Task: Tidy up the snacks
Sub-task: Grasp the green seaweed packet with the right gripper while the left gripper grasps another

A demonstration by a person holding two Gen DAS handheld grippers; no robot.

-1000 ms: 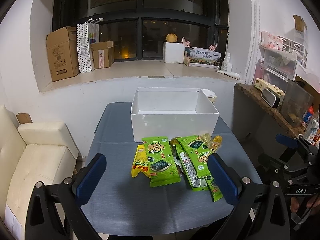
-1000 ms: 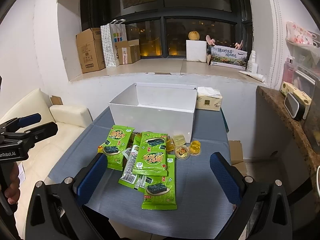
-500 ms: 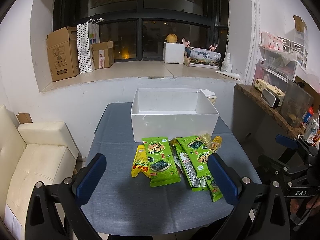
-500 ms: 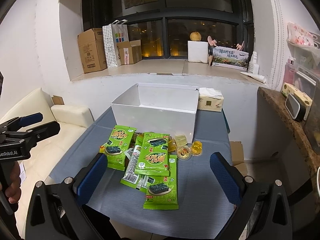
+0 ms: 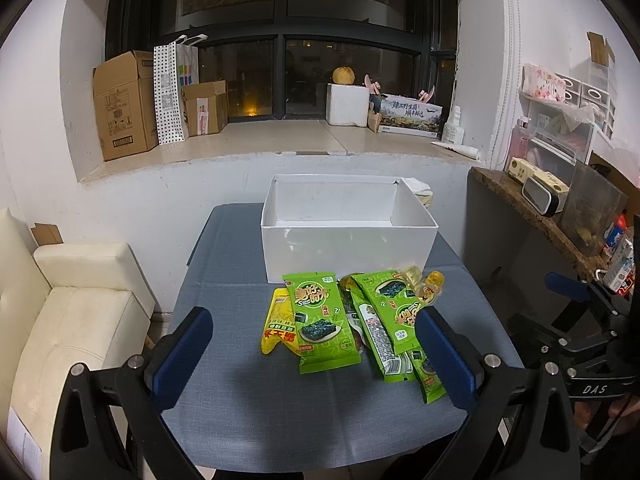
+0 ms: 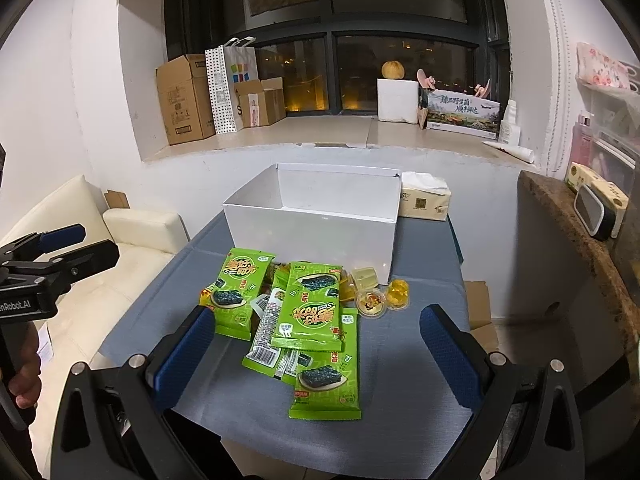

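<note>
Left wrist view: the left hand-held gripper (image 5: 314, 356) hangs spread and empty above the surface (image 5: 248, 412). The green snack packets (image 5: 322, 322) lie heaped just in front of the white box (image 5: 348, 248), a yellow packet (image 5: 278, 326) at the heap's left edge.

Right wrist view: the right hand-held gripper (image 6: 316, 356) is likewise spread, holding nothing. Jelly cups (image 6: 384, 296) sit beside the box's front wall. Advisably, pinch the topmost packet (image 6: 310, 312) by one edge, lift clear, then lower into the box.
</note>
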